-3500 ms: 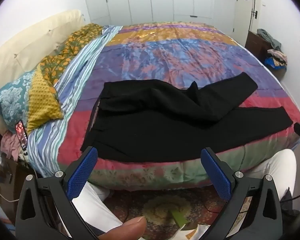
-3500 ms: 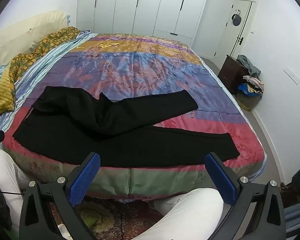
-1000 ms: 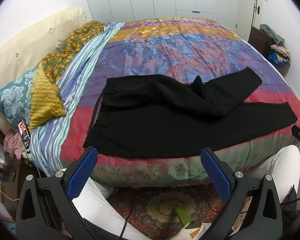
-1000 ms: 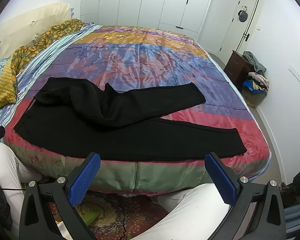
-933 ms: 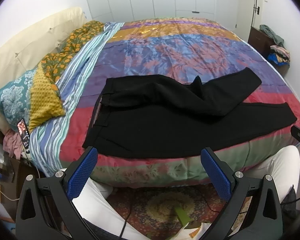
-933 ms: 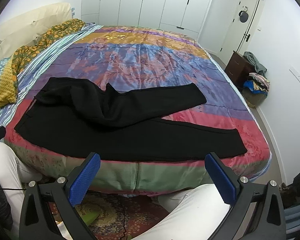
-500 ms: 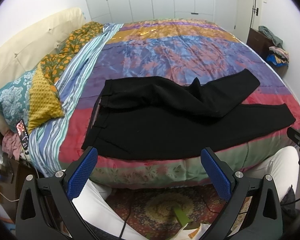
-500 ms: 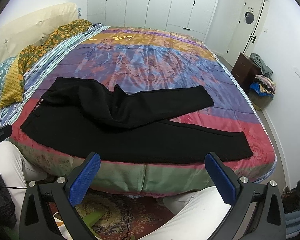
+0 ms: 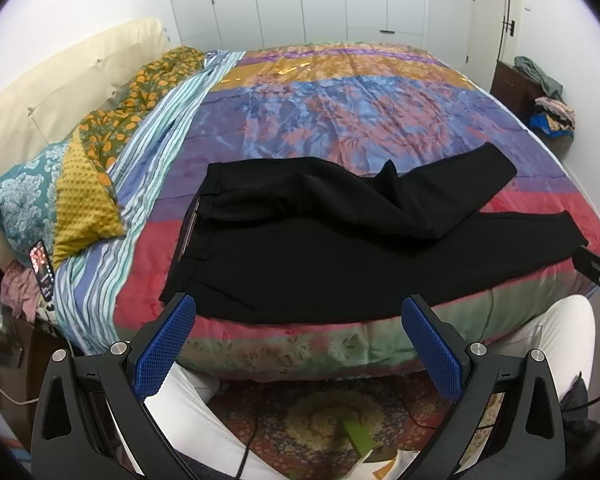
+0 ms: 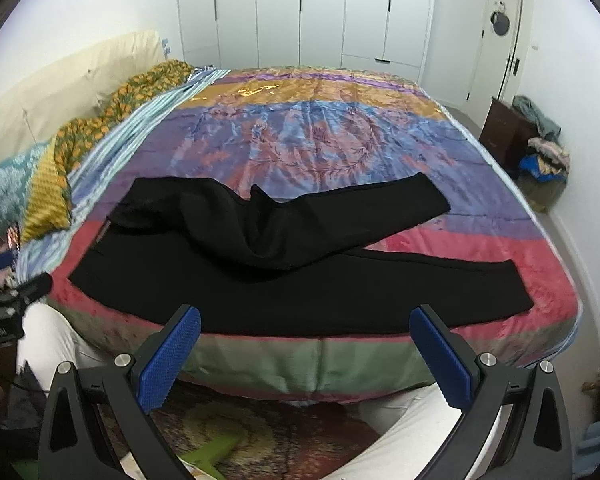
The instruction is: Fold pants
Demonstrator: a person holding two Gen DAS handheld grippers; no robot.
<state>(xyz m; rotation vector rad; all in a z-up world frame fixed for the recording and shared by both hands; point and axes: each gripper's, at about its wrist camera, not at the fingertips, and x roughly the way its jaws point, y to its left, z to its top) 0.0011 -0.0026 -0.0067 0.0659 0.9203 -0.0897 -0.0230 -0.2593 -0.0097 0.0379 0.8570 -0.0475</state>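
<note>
Black pants [image 9: 340, 240] lay across the near side of the bed [image 9: 340, 92], on a many-coloured quilt, with the waistband toward the pillows [image 9: 48, 184] on the left and the cuffs toward the right. One leg ran straight along the bed's front edge; the other had been thrown over at a slant, so its cuff pointed farther back and a ridge of cloth stood up near the crotch. That lie suggested the legs were only roughly brought together and would want lining up before any fold across the length.

Neither tool touched the cloth. The left gripper [image 9: 296, 344] hung below the mattress edge, near the waistband corner, its blue pads [image 9: 164, 344] spread wide with nothing between them. The right gripper [image 10: 306, 356] was likewise spread and empty, low in front of the straight leg. Held apart like this, each seemed placed to take one end of the garment. White-trousered knees [image 9: 540, 340] showed under both.
</note>
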